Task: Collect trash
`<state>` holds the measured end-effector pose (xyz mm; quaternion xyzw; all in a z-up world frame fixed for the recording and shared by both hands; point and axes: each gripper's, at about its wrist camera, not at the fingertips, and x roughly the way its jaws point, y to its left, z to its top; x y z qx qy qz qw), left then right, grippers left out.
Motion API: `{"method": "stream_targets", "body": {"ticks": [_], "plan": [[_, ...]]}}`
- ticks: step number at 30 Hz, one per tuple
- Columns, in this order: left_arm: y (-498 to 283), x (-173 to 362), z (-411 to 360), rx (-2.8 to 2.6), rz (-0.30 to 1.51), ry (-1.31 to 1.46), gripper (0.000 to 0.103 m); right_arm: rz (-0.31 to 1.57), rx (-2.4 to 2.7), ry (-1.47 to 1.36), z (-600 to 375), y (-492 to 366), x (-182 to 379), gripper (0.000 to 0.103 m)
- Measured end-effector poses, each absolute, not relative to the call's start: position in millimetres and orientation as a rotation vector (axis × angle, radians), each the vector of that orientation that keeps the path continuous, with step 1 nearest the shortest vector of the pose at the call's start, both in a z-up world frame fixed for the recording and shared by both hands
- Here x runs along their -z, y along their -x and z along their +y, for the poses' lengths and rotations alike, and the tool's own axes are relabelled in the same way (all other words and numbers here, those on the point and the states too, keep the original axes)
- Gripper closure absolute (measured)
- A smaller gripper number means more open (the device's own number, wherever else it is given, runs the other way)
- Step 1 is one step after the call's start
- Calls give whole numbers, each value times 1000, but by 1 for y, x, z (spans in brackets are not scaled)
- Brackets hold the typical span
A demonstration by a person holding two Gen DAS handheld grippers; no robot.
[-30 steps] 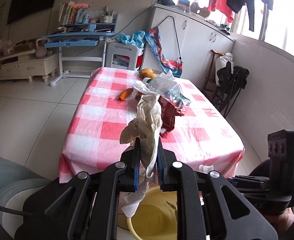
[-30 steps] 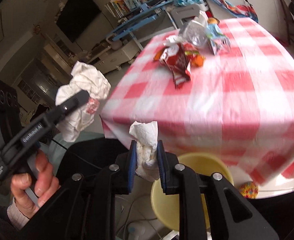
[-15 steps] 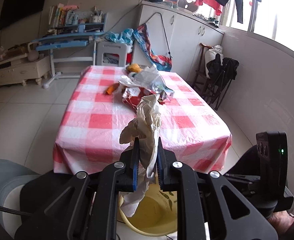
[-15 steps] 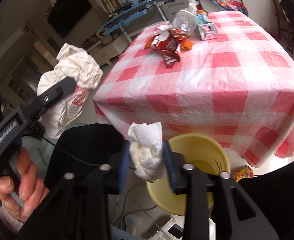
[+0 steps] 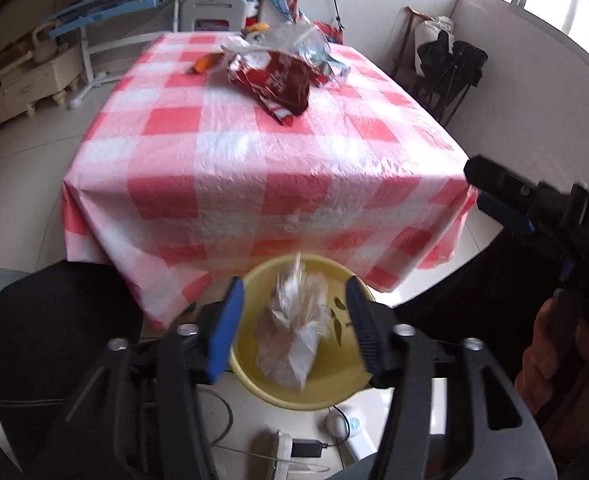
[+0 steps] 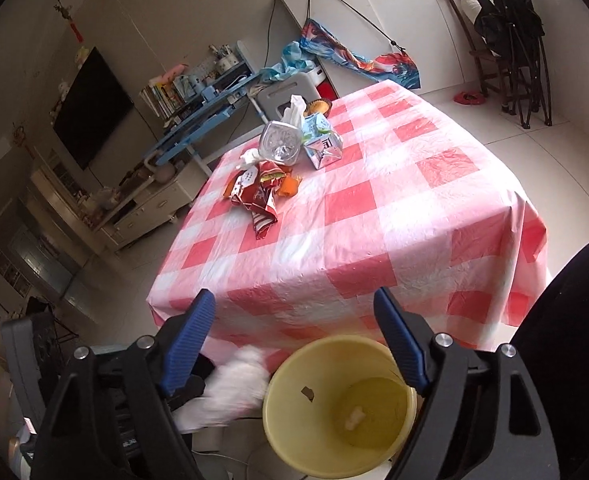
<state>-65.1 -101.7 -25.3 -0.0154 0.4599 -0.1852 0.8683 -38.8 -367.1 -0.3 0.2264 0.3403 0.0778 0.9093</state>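
Left wrist view shows you the table (image 5: 254, 152) first, draped in a red-and-white checked cloth that fills most of the picture. Below its near edge, on the floor, stands your yellow bucket (image 5: 250, 384), mouth up. At the far end of the table lies the remaining heap of trash: a red snack bag (image 5: 278, 80), clear crumpled plastic (image 5: 306, 42) just behind it, and an orange scrap (image 5: 204, 63) to the left.

Your left gripper (image 5: 294, 320) has just been opening; its blue pads stand wide apart and press on nothing. Between them, blurred, a crumpled paper wrapper (image 5: 290, 332) shows loose over the bucket's mouth.

Your right gripper (image 6: 294, 340) has also just been opening, jaws spread wide and holding nothing. A blurred white tissue wad (image 6: 234, 388) shows beside its left finger (image 6: 186, 340), outside the bucket's rim (image 6: 278, 372) in the right wrist view; whether it touches anything you cannot tell. Inside the bucket a small pale scrap (image 6: 354, 416) lies on the bottom.

At the right edge of the left wrist view your right hand (image 5: 550, 356) grips its handle.
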Motion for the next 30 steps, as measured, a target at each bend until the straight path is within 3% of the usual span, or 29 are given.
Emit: {"method": "stream_targets", "body": {"ticks": [30], "plan": [[66, 3, -82, 314, 869, 105, 43, 707, -184, -431, -354, 39, -1, 19]]}}
